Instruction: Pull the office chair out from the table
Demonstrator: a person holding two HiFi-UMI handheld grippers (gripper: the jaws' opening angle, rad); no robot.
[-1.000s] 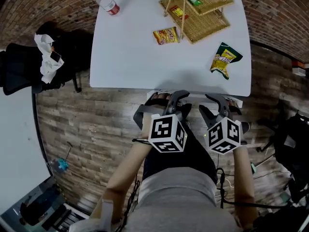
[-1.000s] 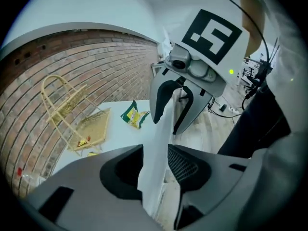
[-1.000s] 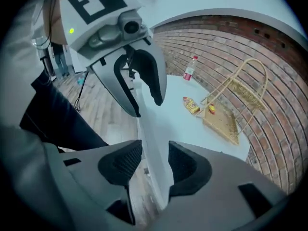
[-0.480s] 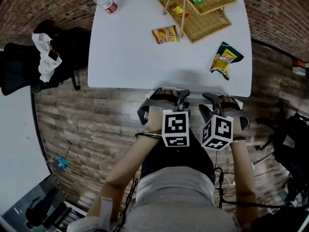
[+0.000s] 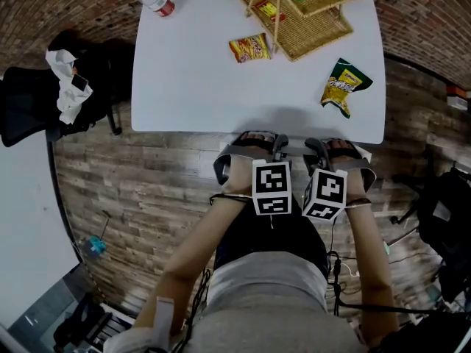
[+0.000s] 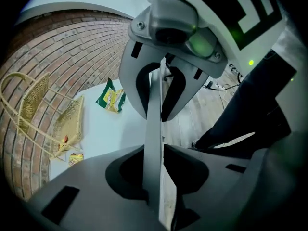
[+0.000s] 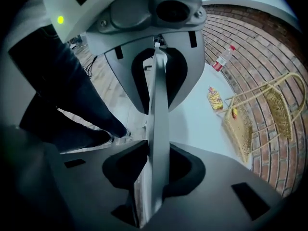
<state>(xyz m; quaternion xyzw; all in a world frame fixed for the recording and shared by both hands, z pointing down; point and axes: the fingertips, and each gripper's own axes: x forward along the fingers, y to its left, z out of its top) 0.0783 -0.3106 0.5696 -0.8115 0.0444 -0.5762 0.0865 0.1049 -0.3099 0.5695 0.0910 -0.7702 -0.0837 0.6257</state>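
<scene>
Both grippers closing over the office chair's backrest

The left gripper (image 5: 279, 147) and right gripper (image 5: 315, 148) point down side by side. The thin grey top edge of the office chair (image 6: 153, 143) stands between each pair of closing fingers, a slight gap still showing, just beside the white table (image 5: 221, 116).

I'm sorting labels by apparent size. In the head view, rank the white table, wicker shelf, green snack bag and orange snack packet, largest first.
1. white table
2. wicker shelf (raised tiers sit nearer the camera, which flatters it)
3. green snack bag
4. orange snack packet
</scene>
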